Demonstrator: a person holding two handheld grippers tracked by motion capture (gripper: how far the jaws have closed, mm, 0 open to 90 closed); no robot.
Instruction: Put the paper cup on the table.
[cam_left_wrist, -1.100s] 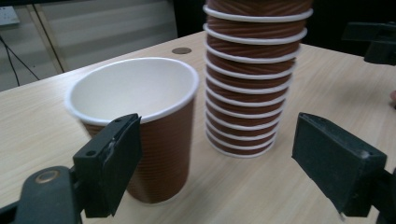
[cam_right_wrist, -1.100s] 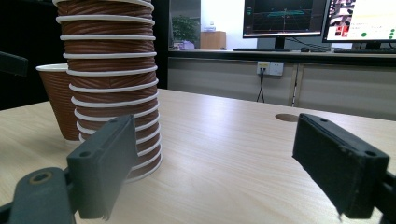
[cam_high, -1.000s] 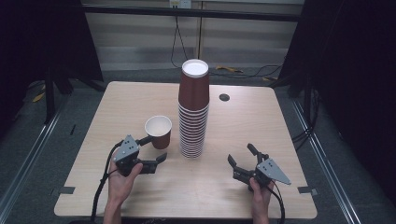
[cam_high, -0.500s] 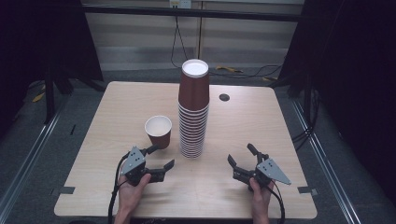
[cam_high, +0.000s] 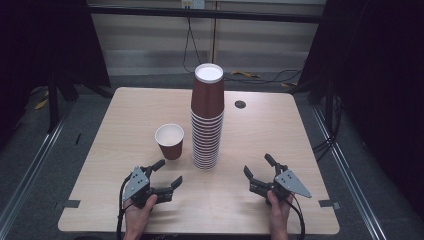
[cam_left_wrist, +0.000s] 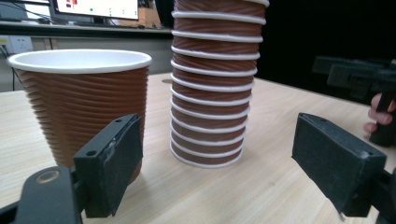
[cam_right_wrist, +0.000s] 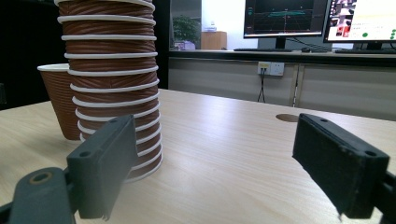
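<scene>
Table (cam_high: 310, 145): pale wood, with a round dark hole (cam_high: 240, 104) near its far edge.
Monitors (cam_right_wrist: 322, 21): lit screens on a desk behind.
Wall socket (cam_right_wrist: 271, 68): below the desk, cable hanging.

Single brown ribbed paper cup (cam_high: 169, 141), white rim and inside, upright, mouth up, on table. Just left of tall stack of same cups (cam_high: 207, 116), stacked upside down, apart.
</scene>
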